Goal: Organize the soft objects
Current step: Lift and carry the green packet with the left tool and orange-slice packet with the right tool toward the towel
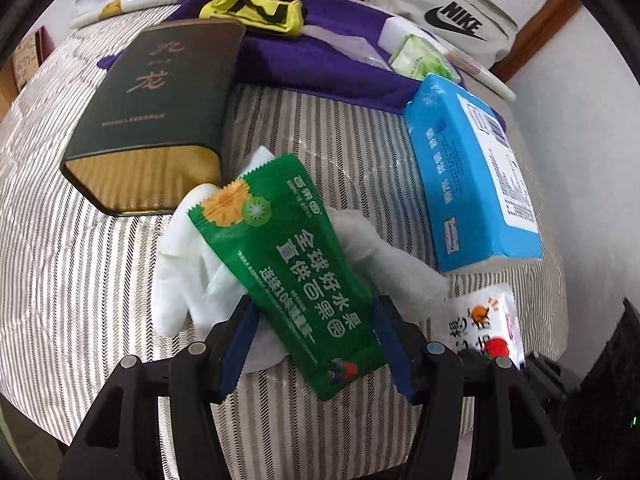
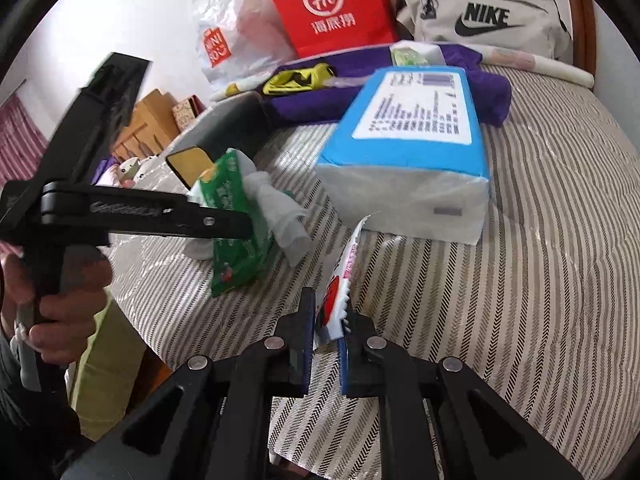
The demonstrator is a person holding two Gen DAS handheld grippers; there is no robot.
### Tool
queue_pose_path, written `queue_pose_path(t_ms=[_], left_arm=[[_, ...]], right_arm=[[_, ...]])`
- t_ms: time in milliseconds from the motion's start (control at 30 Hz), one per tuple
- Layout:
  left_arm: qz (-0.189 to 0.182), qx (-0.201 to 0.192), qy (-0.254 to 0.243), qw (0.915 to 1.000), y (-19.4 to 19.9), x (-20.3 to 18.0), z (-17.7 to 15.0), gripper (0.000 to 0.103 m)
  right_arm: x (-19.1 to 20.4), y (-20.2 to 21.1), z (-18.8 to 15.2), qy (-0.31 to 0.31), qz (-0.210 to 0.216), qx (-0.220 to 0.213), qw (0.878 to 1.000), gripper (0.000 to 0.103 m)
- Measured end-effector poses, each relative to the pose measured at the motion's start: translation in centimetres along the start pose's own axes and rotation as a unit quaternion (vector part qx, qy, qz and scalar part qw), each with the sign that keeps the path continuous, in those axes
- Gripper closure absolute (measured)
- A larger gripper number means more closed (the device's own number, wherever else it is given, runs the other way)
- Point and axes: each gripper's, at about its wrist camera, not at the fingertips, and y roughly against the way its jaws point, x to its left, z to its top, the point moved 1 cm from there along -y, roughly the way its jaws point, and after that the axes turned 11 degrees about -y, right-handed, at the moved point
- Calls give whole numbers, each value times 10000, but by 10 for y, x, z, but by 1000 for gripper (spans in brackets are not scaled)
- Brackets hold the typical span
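Right up close, the left gripper (image 1: 316, 320) had its blue-padded jaws spread either side of the green sachet (image 1: 288, 264), and whether they actually pinched it I could not tell; the sachet stood tilted, lifted over a crumpled white tissue (image 1: 180, 276) on the striped bedcover (image 1: 100, 280). Over on the other side, the right gripper (image 2: 326, 328) was clamped on the white sachet (image 2: 340, 276), gripping its lower edge so the packet stuck up from the jaws, just in front of the blue tissue pack (image 2: 412, 136). That pack lay toward the middle of the bed, its far end against the purple cloth (image 1: 304, 68), with the dark green tin (image 1: 160, 104) beside it toward the bed's left side. Further back near the head edge sat a yellow-and-black item (image 1: 252, 12), a red bag (image 2: 332, 8) and a Nike bag (image 2: 484, 20). The risk here, as I judged it: slick foil held by one thin edge could slide out or fold over if swung quickly, and the green sachet could drag the loose tissue along if the jaws caught both. The two grippers also worked near each other, so a careless crossing could knock one packet loose.
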Motion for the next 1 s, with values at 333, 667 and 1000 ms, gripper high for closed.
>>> queue_pose_path(t_ms=[333, 667, 1000], left_arm=[[184, 46, -247, 9995, 2, -10, -2, 49], [371, 71, -620, 9974, 27, -5, -14, 69], [268, 92, -546, 9981, 16, -17, -12, 55]], right_arm=[[-5, 2, -4, -5, -9, 49, 10000, 93], [-13, 11, -6, -50, -61, -47, 10000, 93], [-13, 13, -8, -58, -124, -23, 9999, 93]])
